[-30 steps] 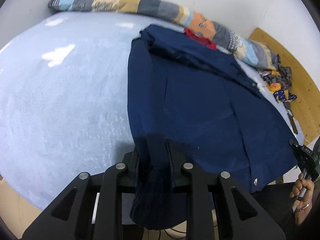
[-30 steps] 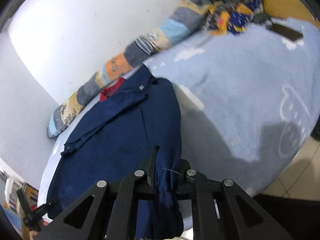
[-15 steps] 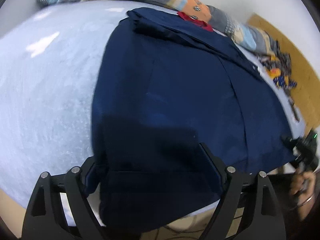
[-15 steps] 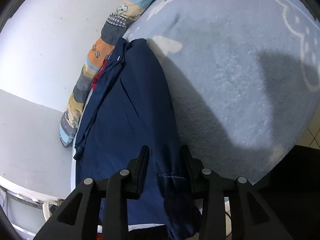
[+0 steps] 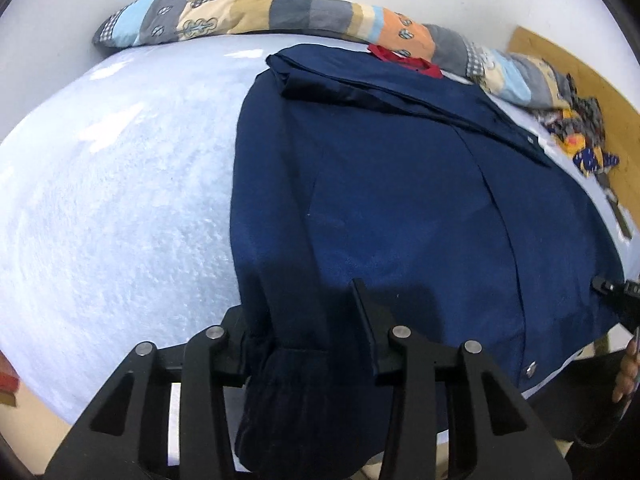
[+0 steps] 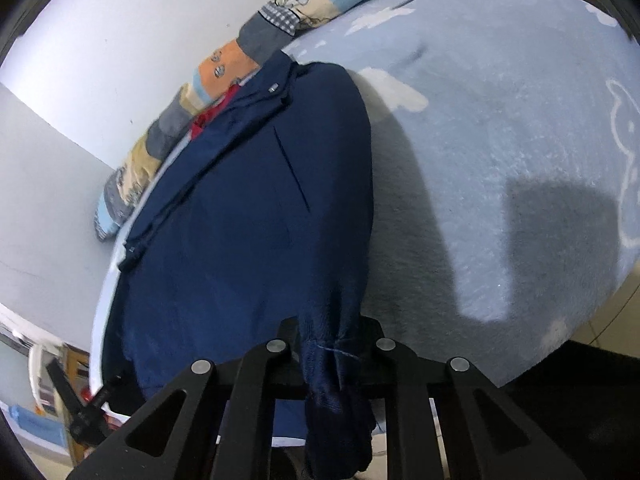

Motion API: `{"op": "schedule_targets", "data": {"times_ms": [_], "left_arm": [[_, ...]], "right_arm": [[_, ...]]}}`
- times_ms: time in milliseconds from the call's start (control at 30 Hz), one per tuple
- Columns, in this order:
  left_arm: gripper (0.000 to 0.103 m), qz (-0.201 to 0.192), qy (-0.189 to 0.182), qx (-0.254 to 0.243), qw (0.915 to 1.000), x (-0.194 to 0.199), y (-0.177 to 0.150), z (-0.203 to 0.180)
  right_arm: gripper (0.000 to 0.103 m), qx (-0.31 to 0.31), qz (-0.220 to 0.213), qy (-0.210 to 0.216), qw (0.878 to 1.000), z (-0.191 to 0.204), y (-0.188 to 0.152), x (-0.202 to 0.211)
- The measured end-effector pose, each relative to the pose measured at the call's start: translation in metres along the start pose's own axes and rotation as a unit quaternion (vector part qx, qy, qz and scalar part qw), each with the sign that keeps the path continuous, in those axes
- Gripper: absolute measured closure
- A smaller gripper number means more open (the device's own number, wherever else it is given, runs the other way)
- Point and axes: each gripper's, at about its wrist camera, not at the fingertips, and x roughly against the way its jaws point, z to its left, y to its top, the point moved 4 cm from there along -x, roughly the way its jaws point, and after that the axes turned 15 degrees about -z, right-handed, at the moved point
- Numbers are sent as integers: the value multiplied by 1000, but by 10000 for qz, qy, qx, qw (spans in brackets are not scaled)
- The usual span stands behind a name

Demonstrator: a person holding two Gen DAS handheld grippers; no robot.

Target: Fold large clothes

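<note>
A large navy blue jacket [image 5: 400,200] lies spread on a pale blue bed cover [image 5: 120,200], collar toward the far wall. My left gripper [image 5: 304,320] is at its near left hem, the cuffed cloth bunched between the fingers and hanging over the bed edge. My right gripper [image 6: 332,344] is at the near right hem of the jacket [image 6: 248,220], with a bunch of cloth between its fingers, hanging down. The right gripper also shows at the right edge of the left wrist view [image 5: 616,292]. The left gripper shows small in the right wrist view [image 6: 80,404].
A long patchwork bolster [image 5: 280,16] lies along the far wall. A red cloth [image 5: 404,58] peeks out behind the collar. A patterned heap of clothes [image 5: 580,136] lies at the far right on a wooden floor [image 5: 600,80]. The bed cover [image 6: 500,160] stretches right of the jacket.
Half a second ago both grippers stood wider open, the left one very wide. Now both have closed in on the hem cloth and sit a little further back from the jacket.
</note>
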Motion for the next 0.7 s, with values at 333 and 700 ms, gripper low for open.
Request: {"op": "schedule_targets", "data": {"times_ms": [333, 700], "left_arm": [[47, -100, 160, -340, 9992, -9, -3, -9], [85, -392, 101, -248, 9989, 0, 8, -8]], "right_arm": [[88, -172, -57, 41, 9998, -9, -4, -1], [94, -122, -386, 407, 9984, 5, 8, 20]]}}
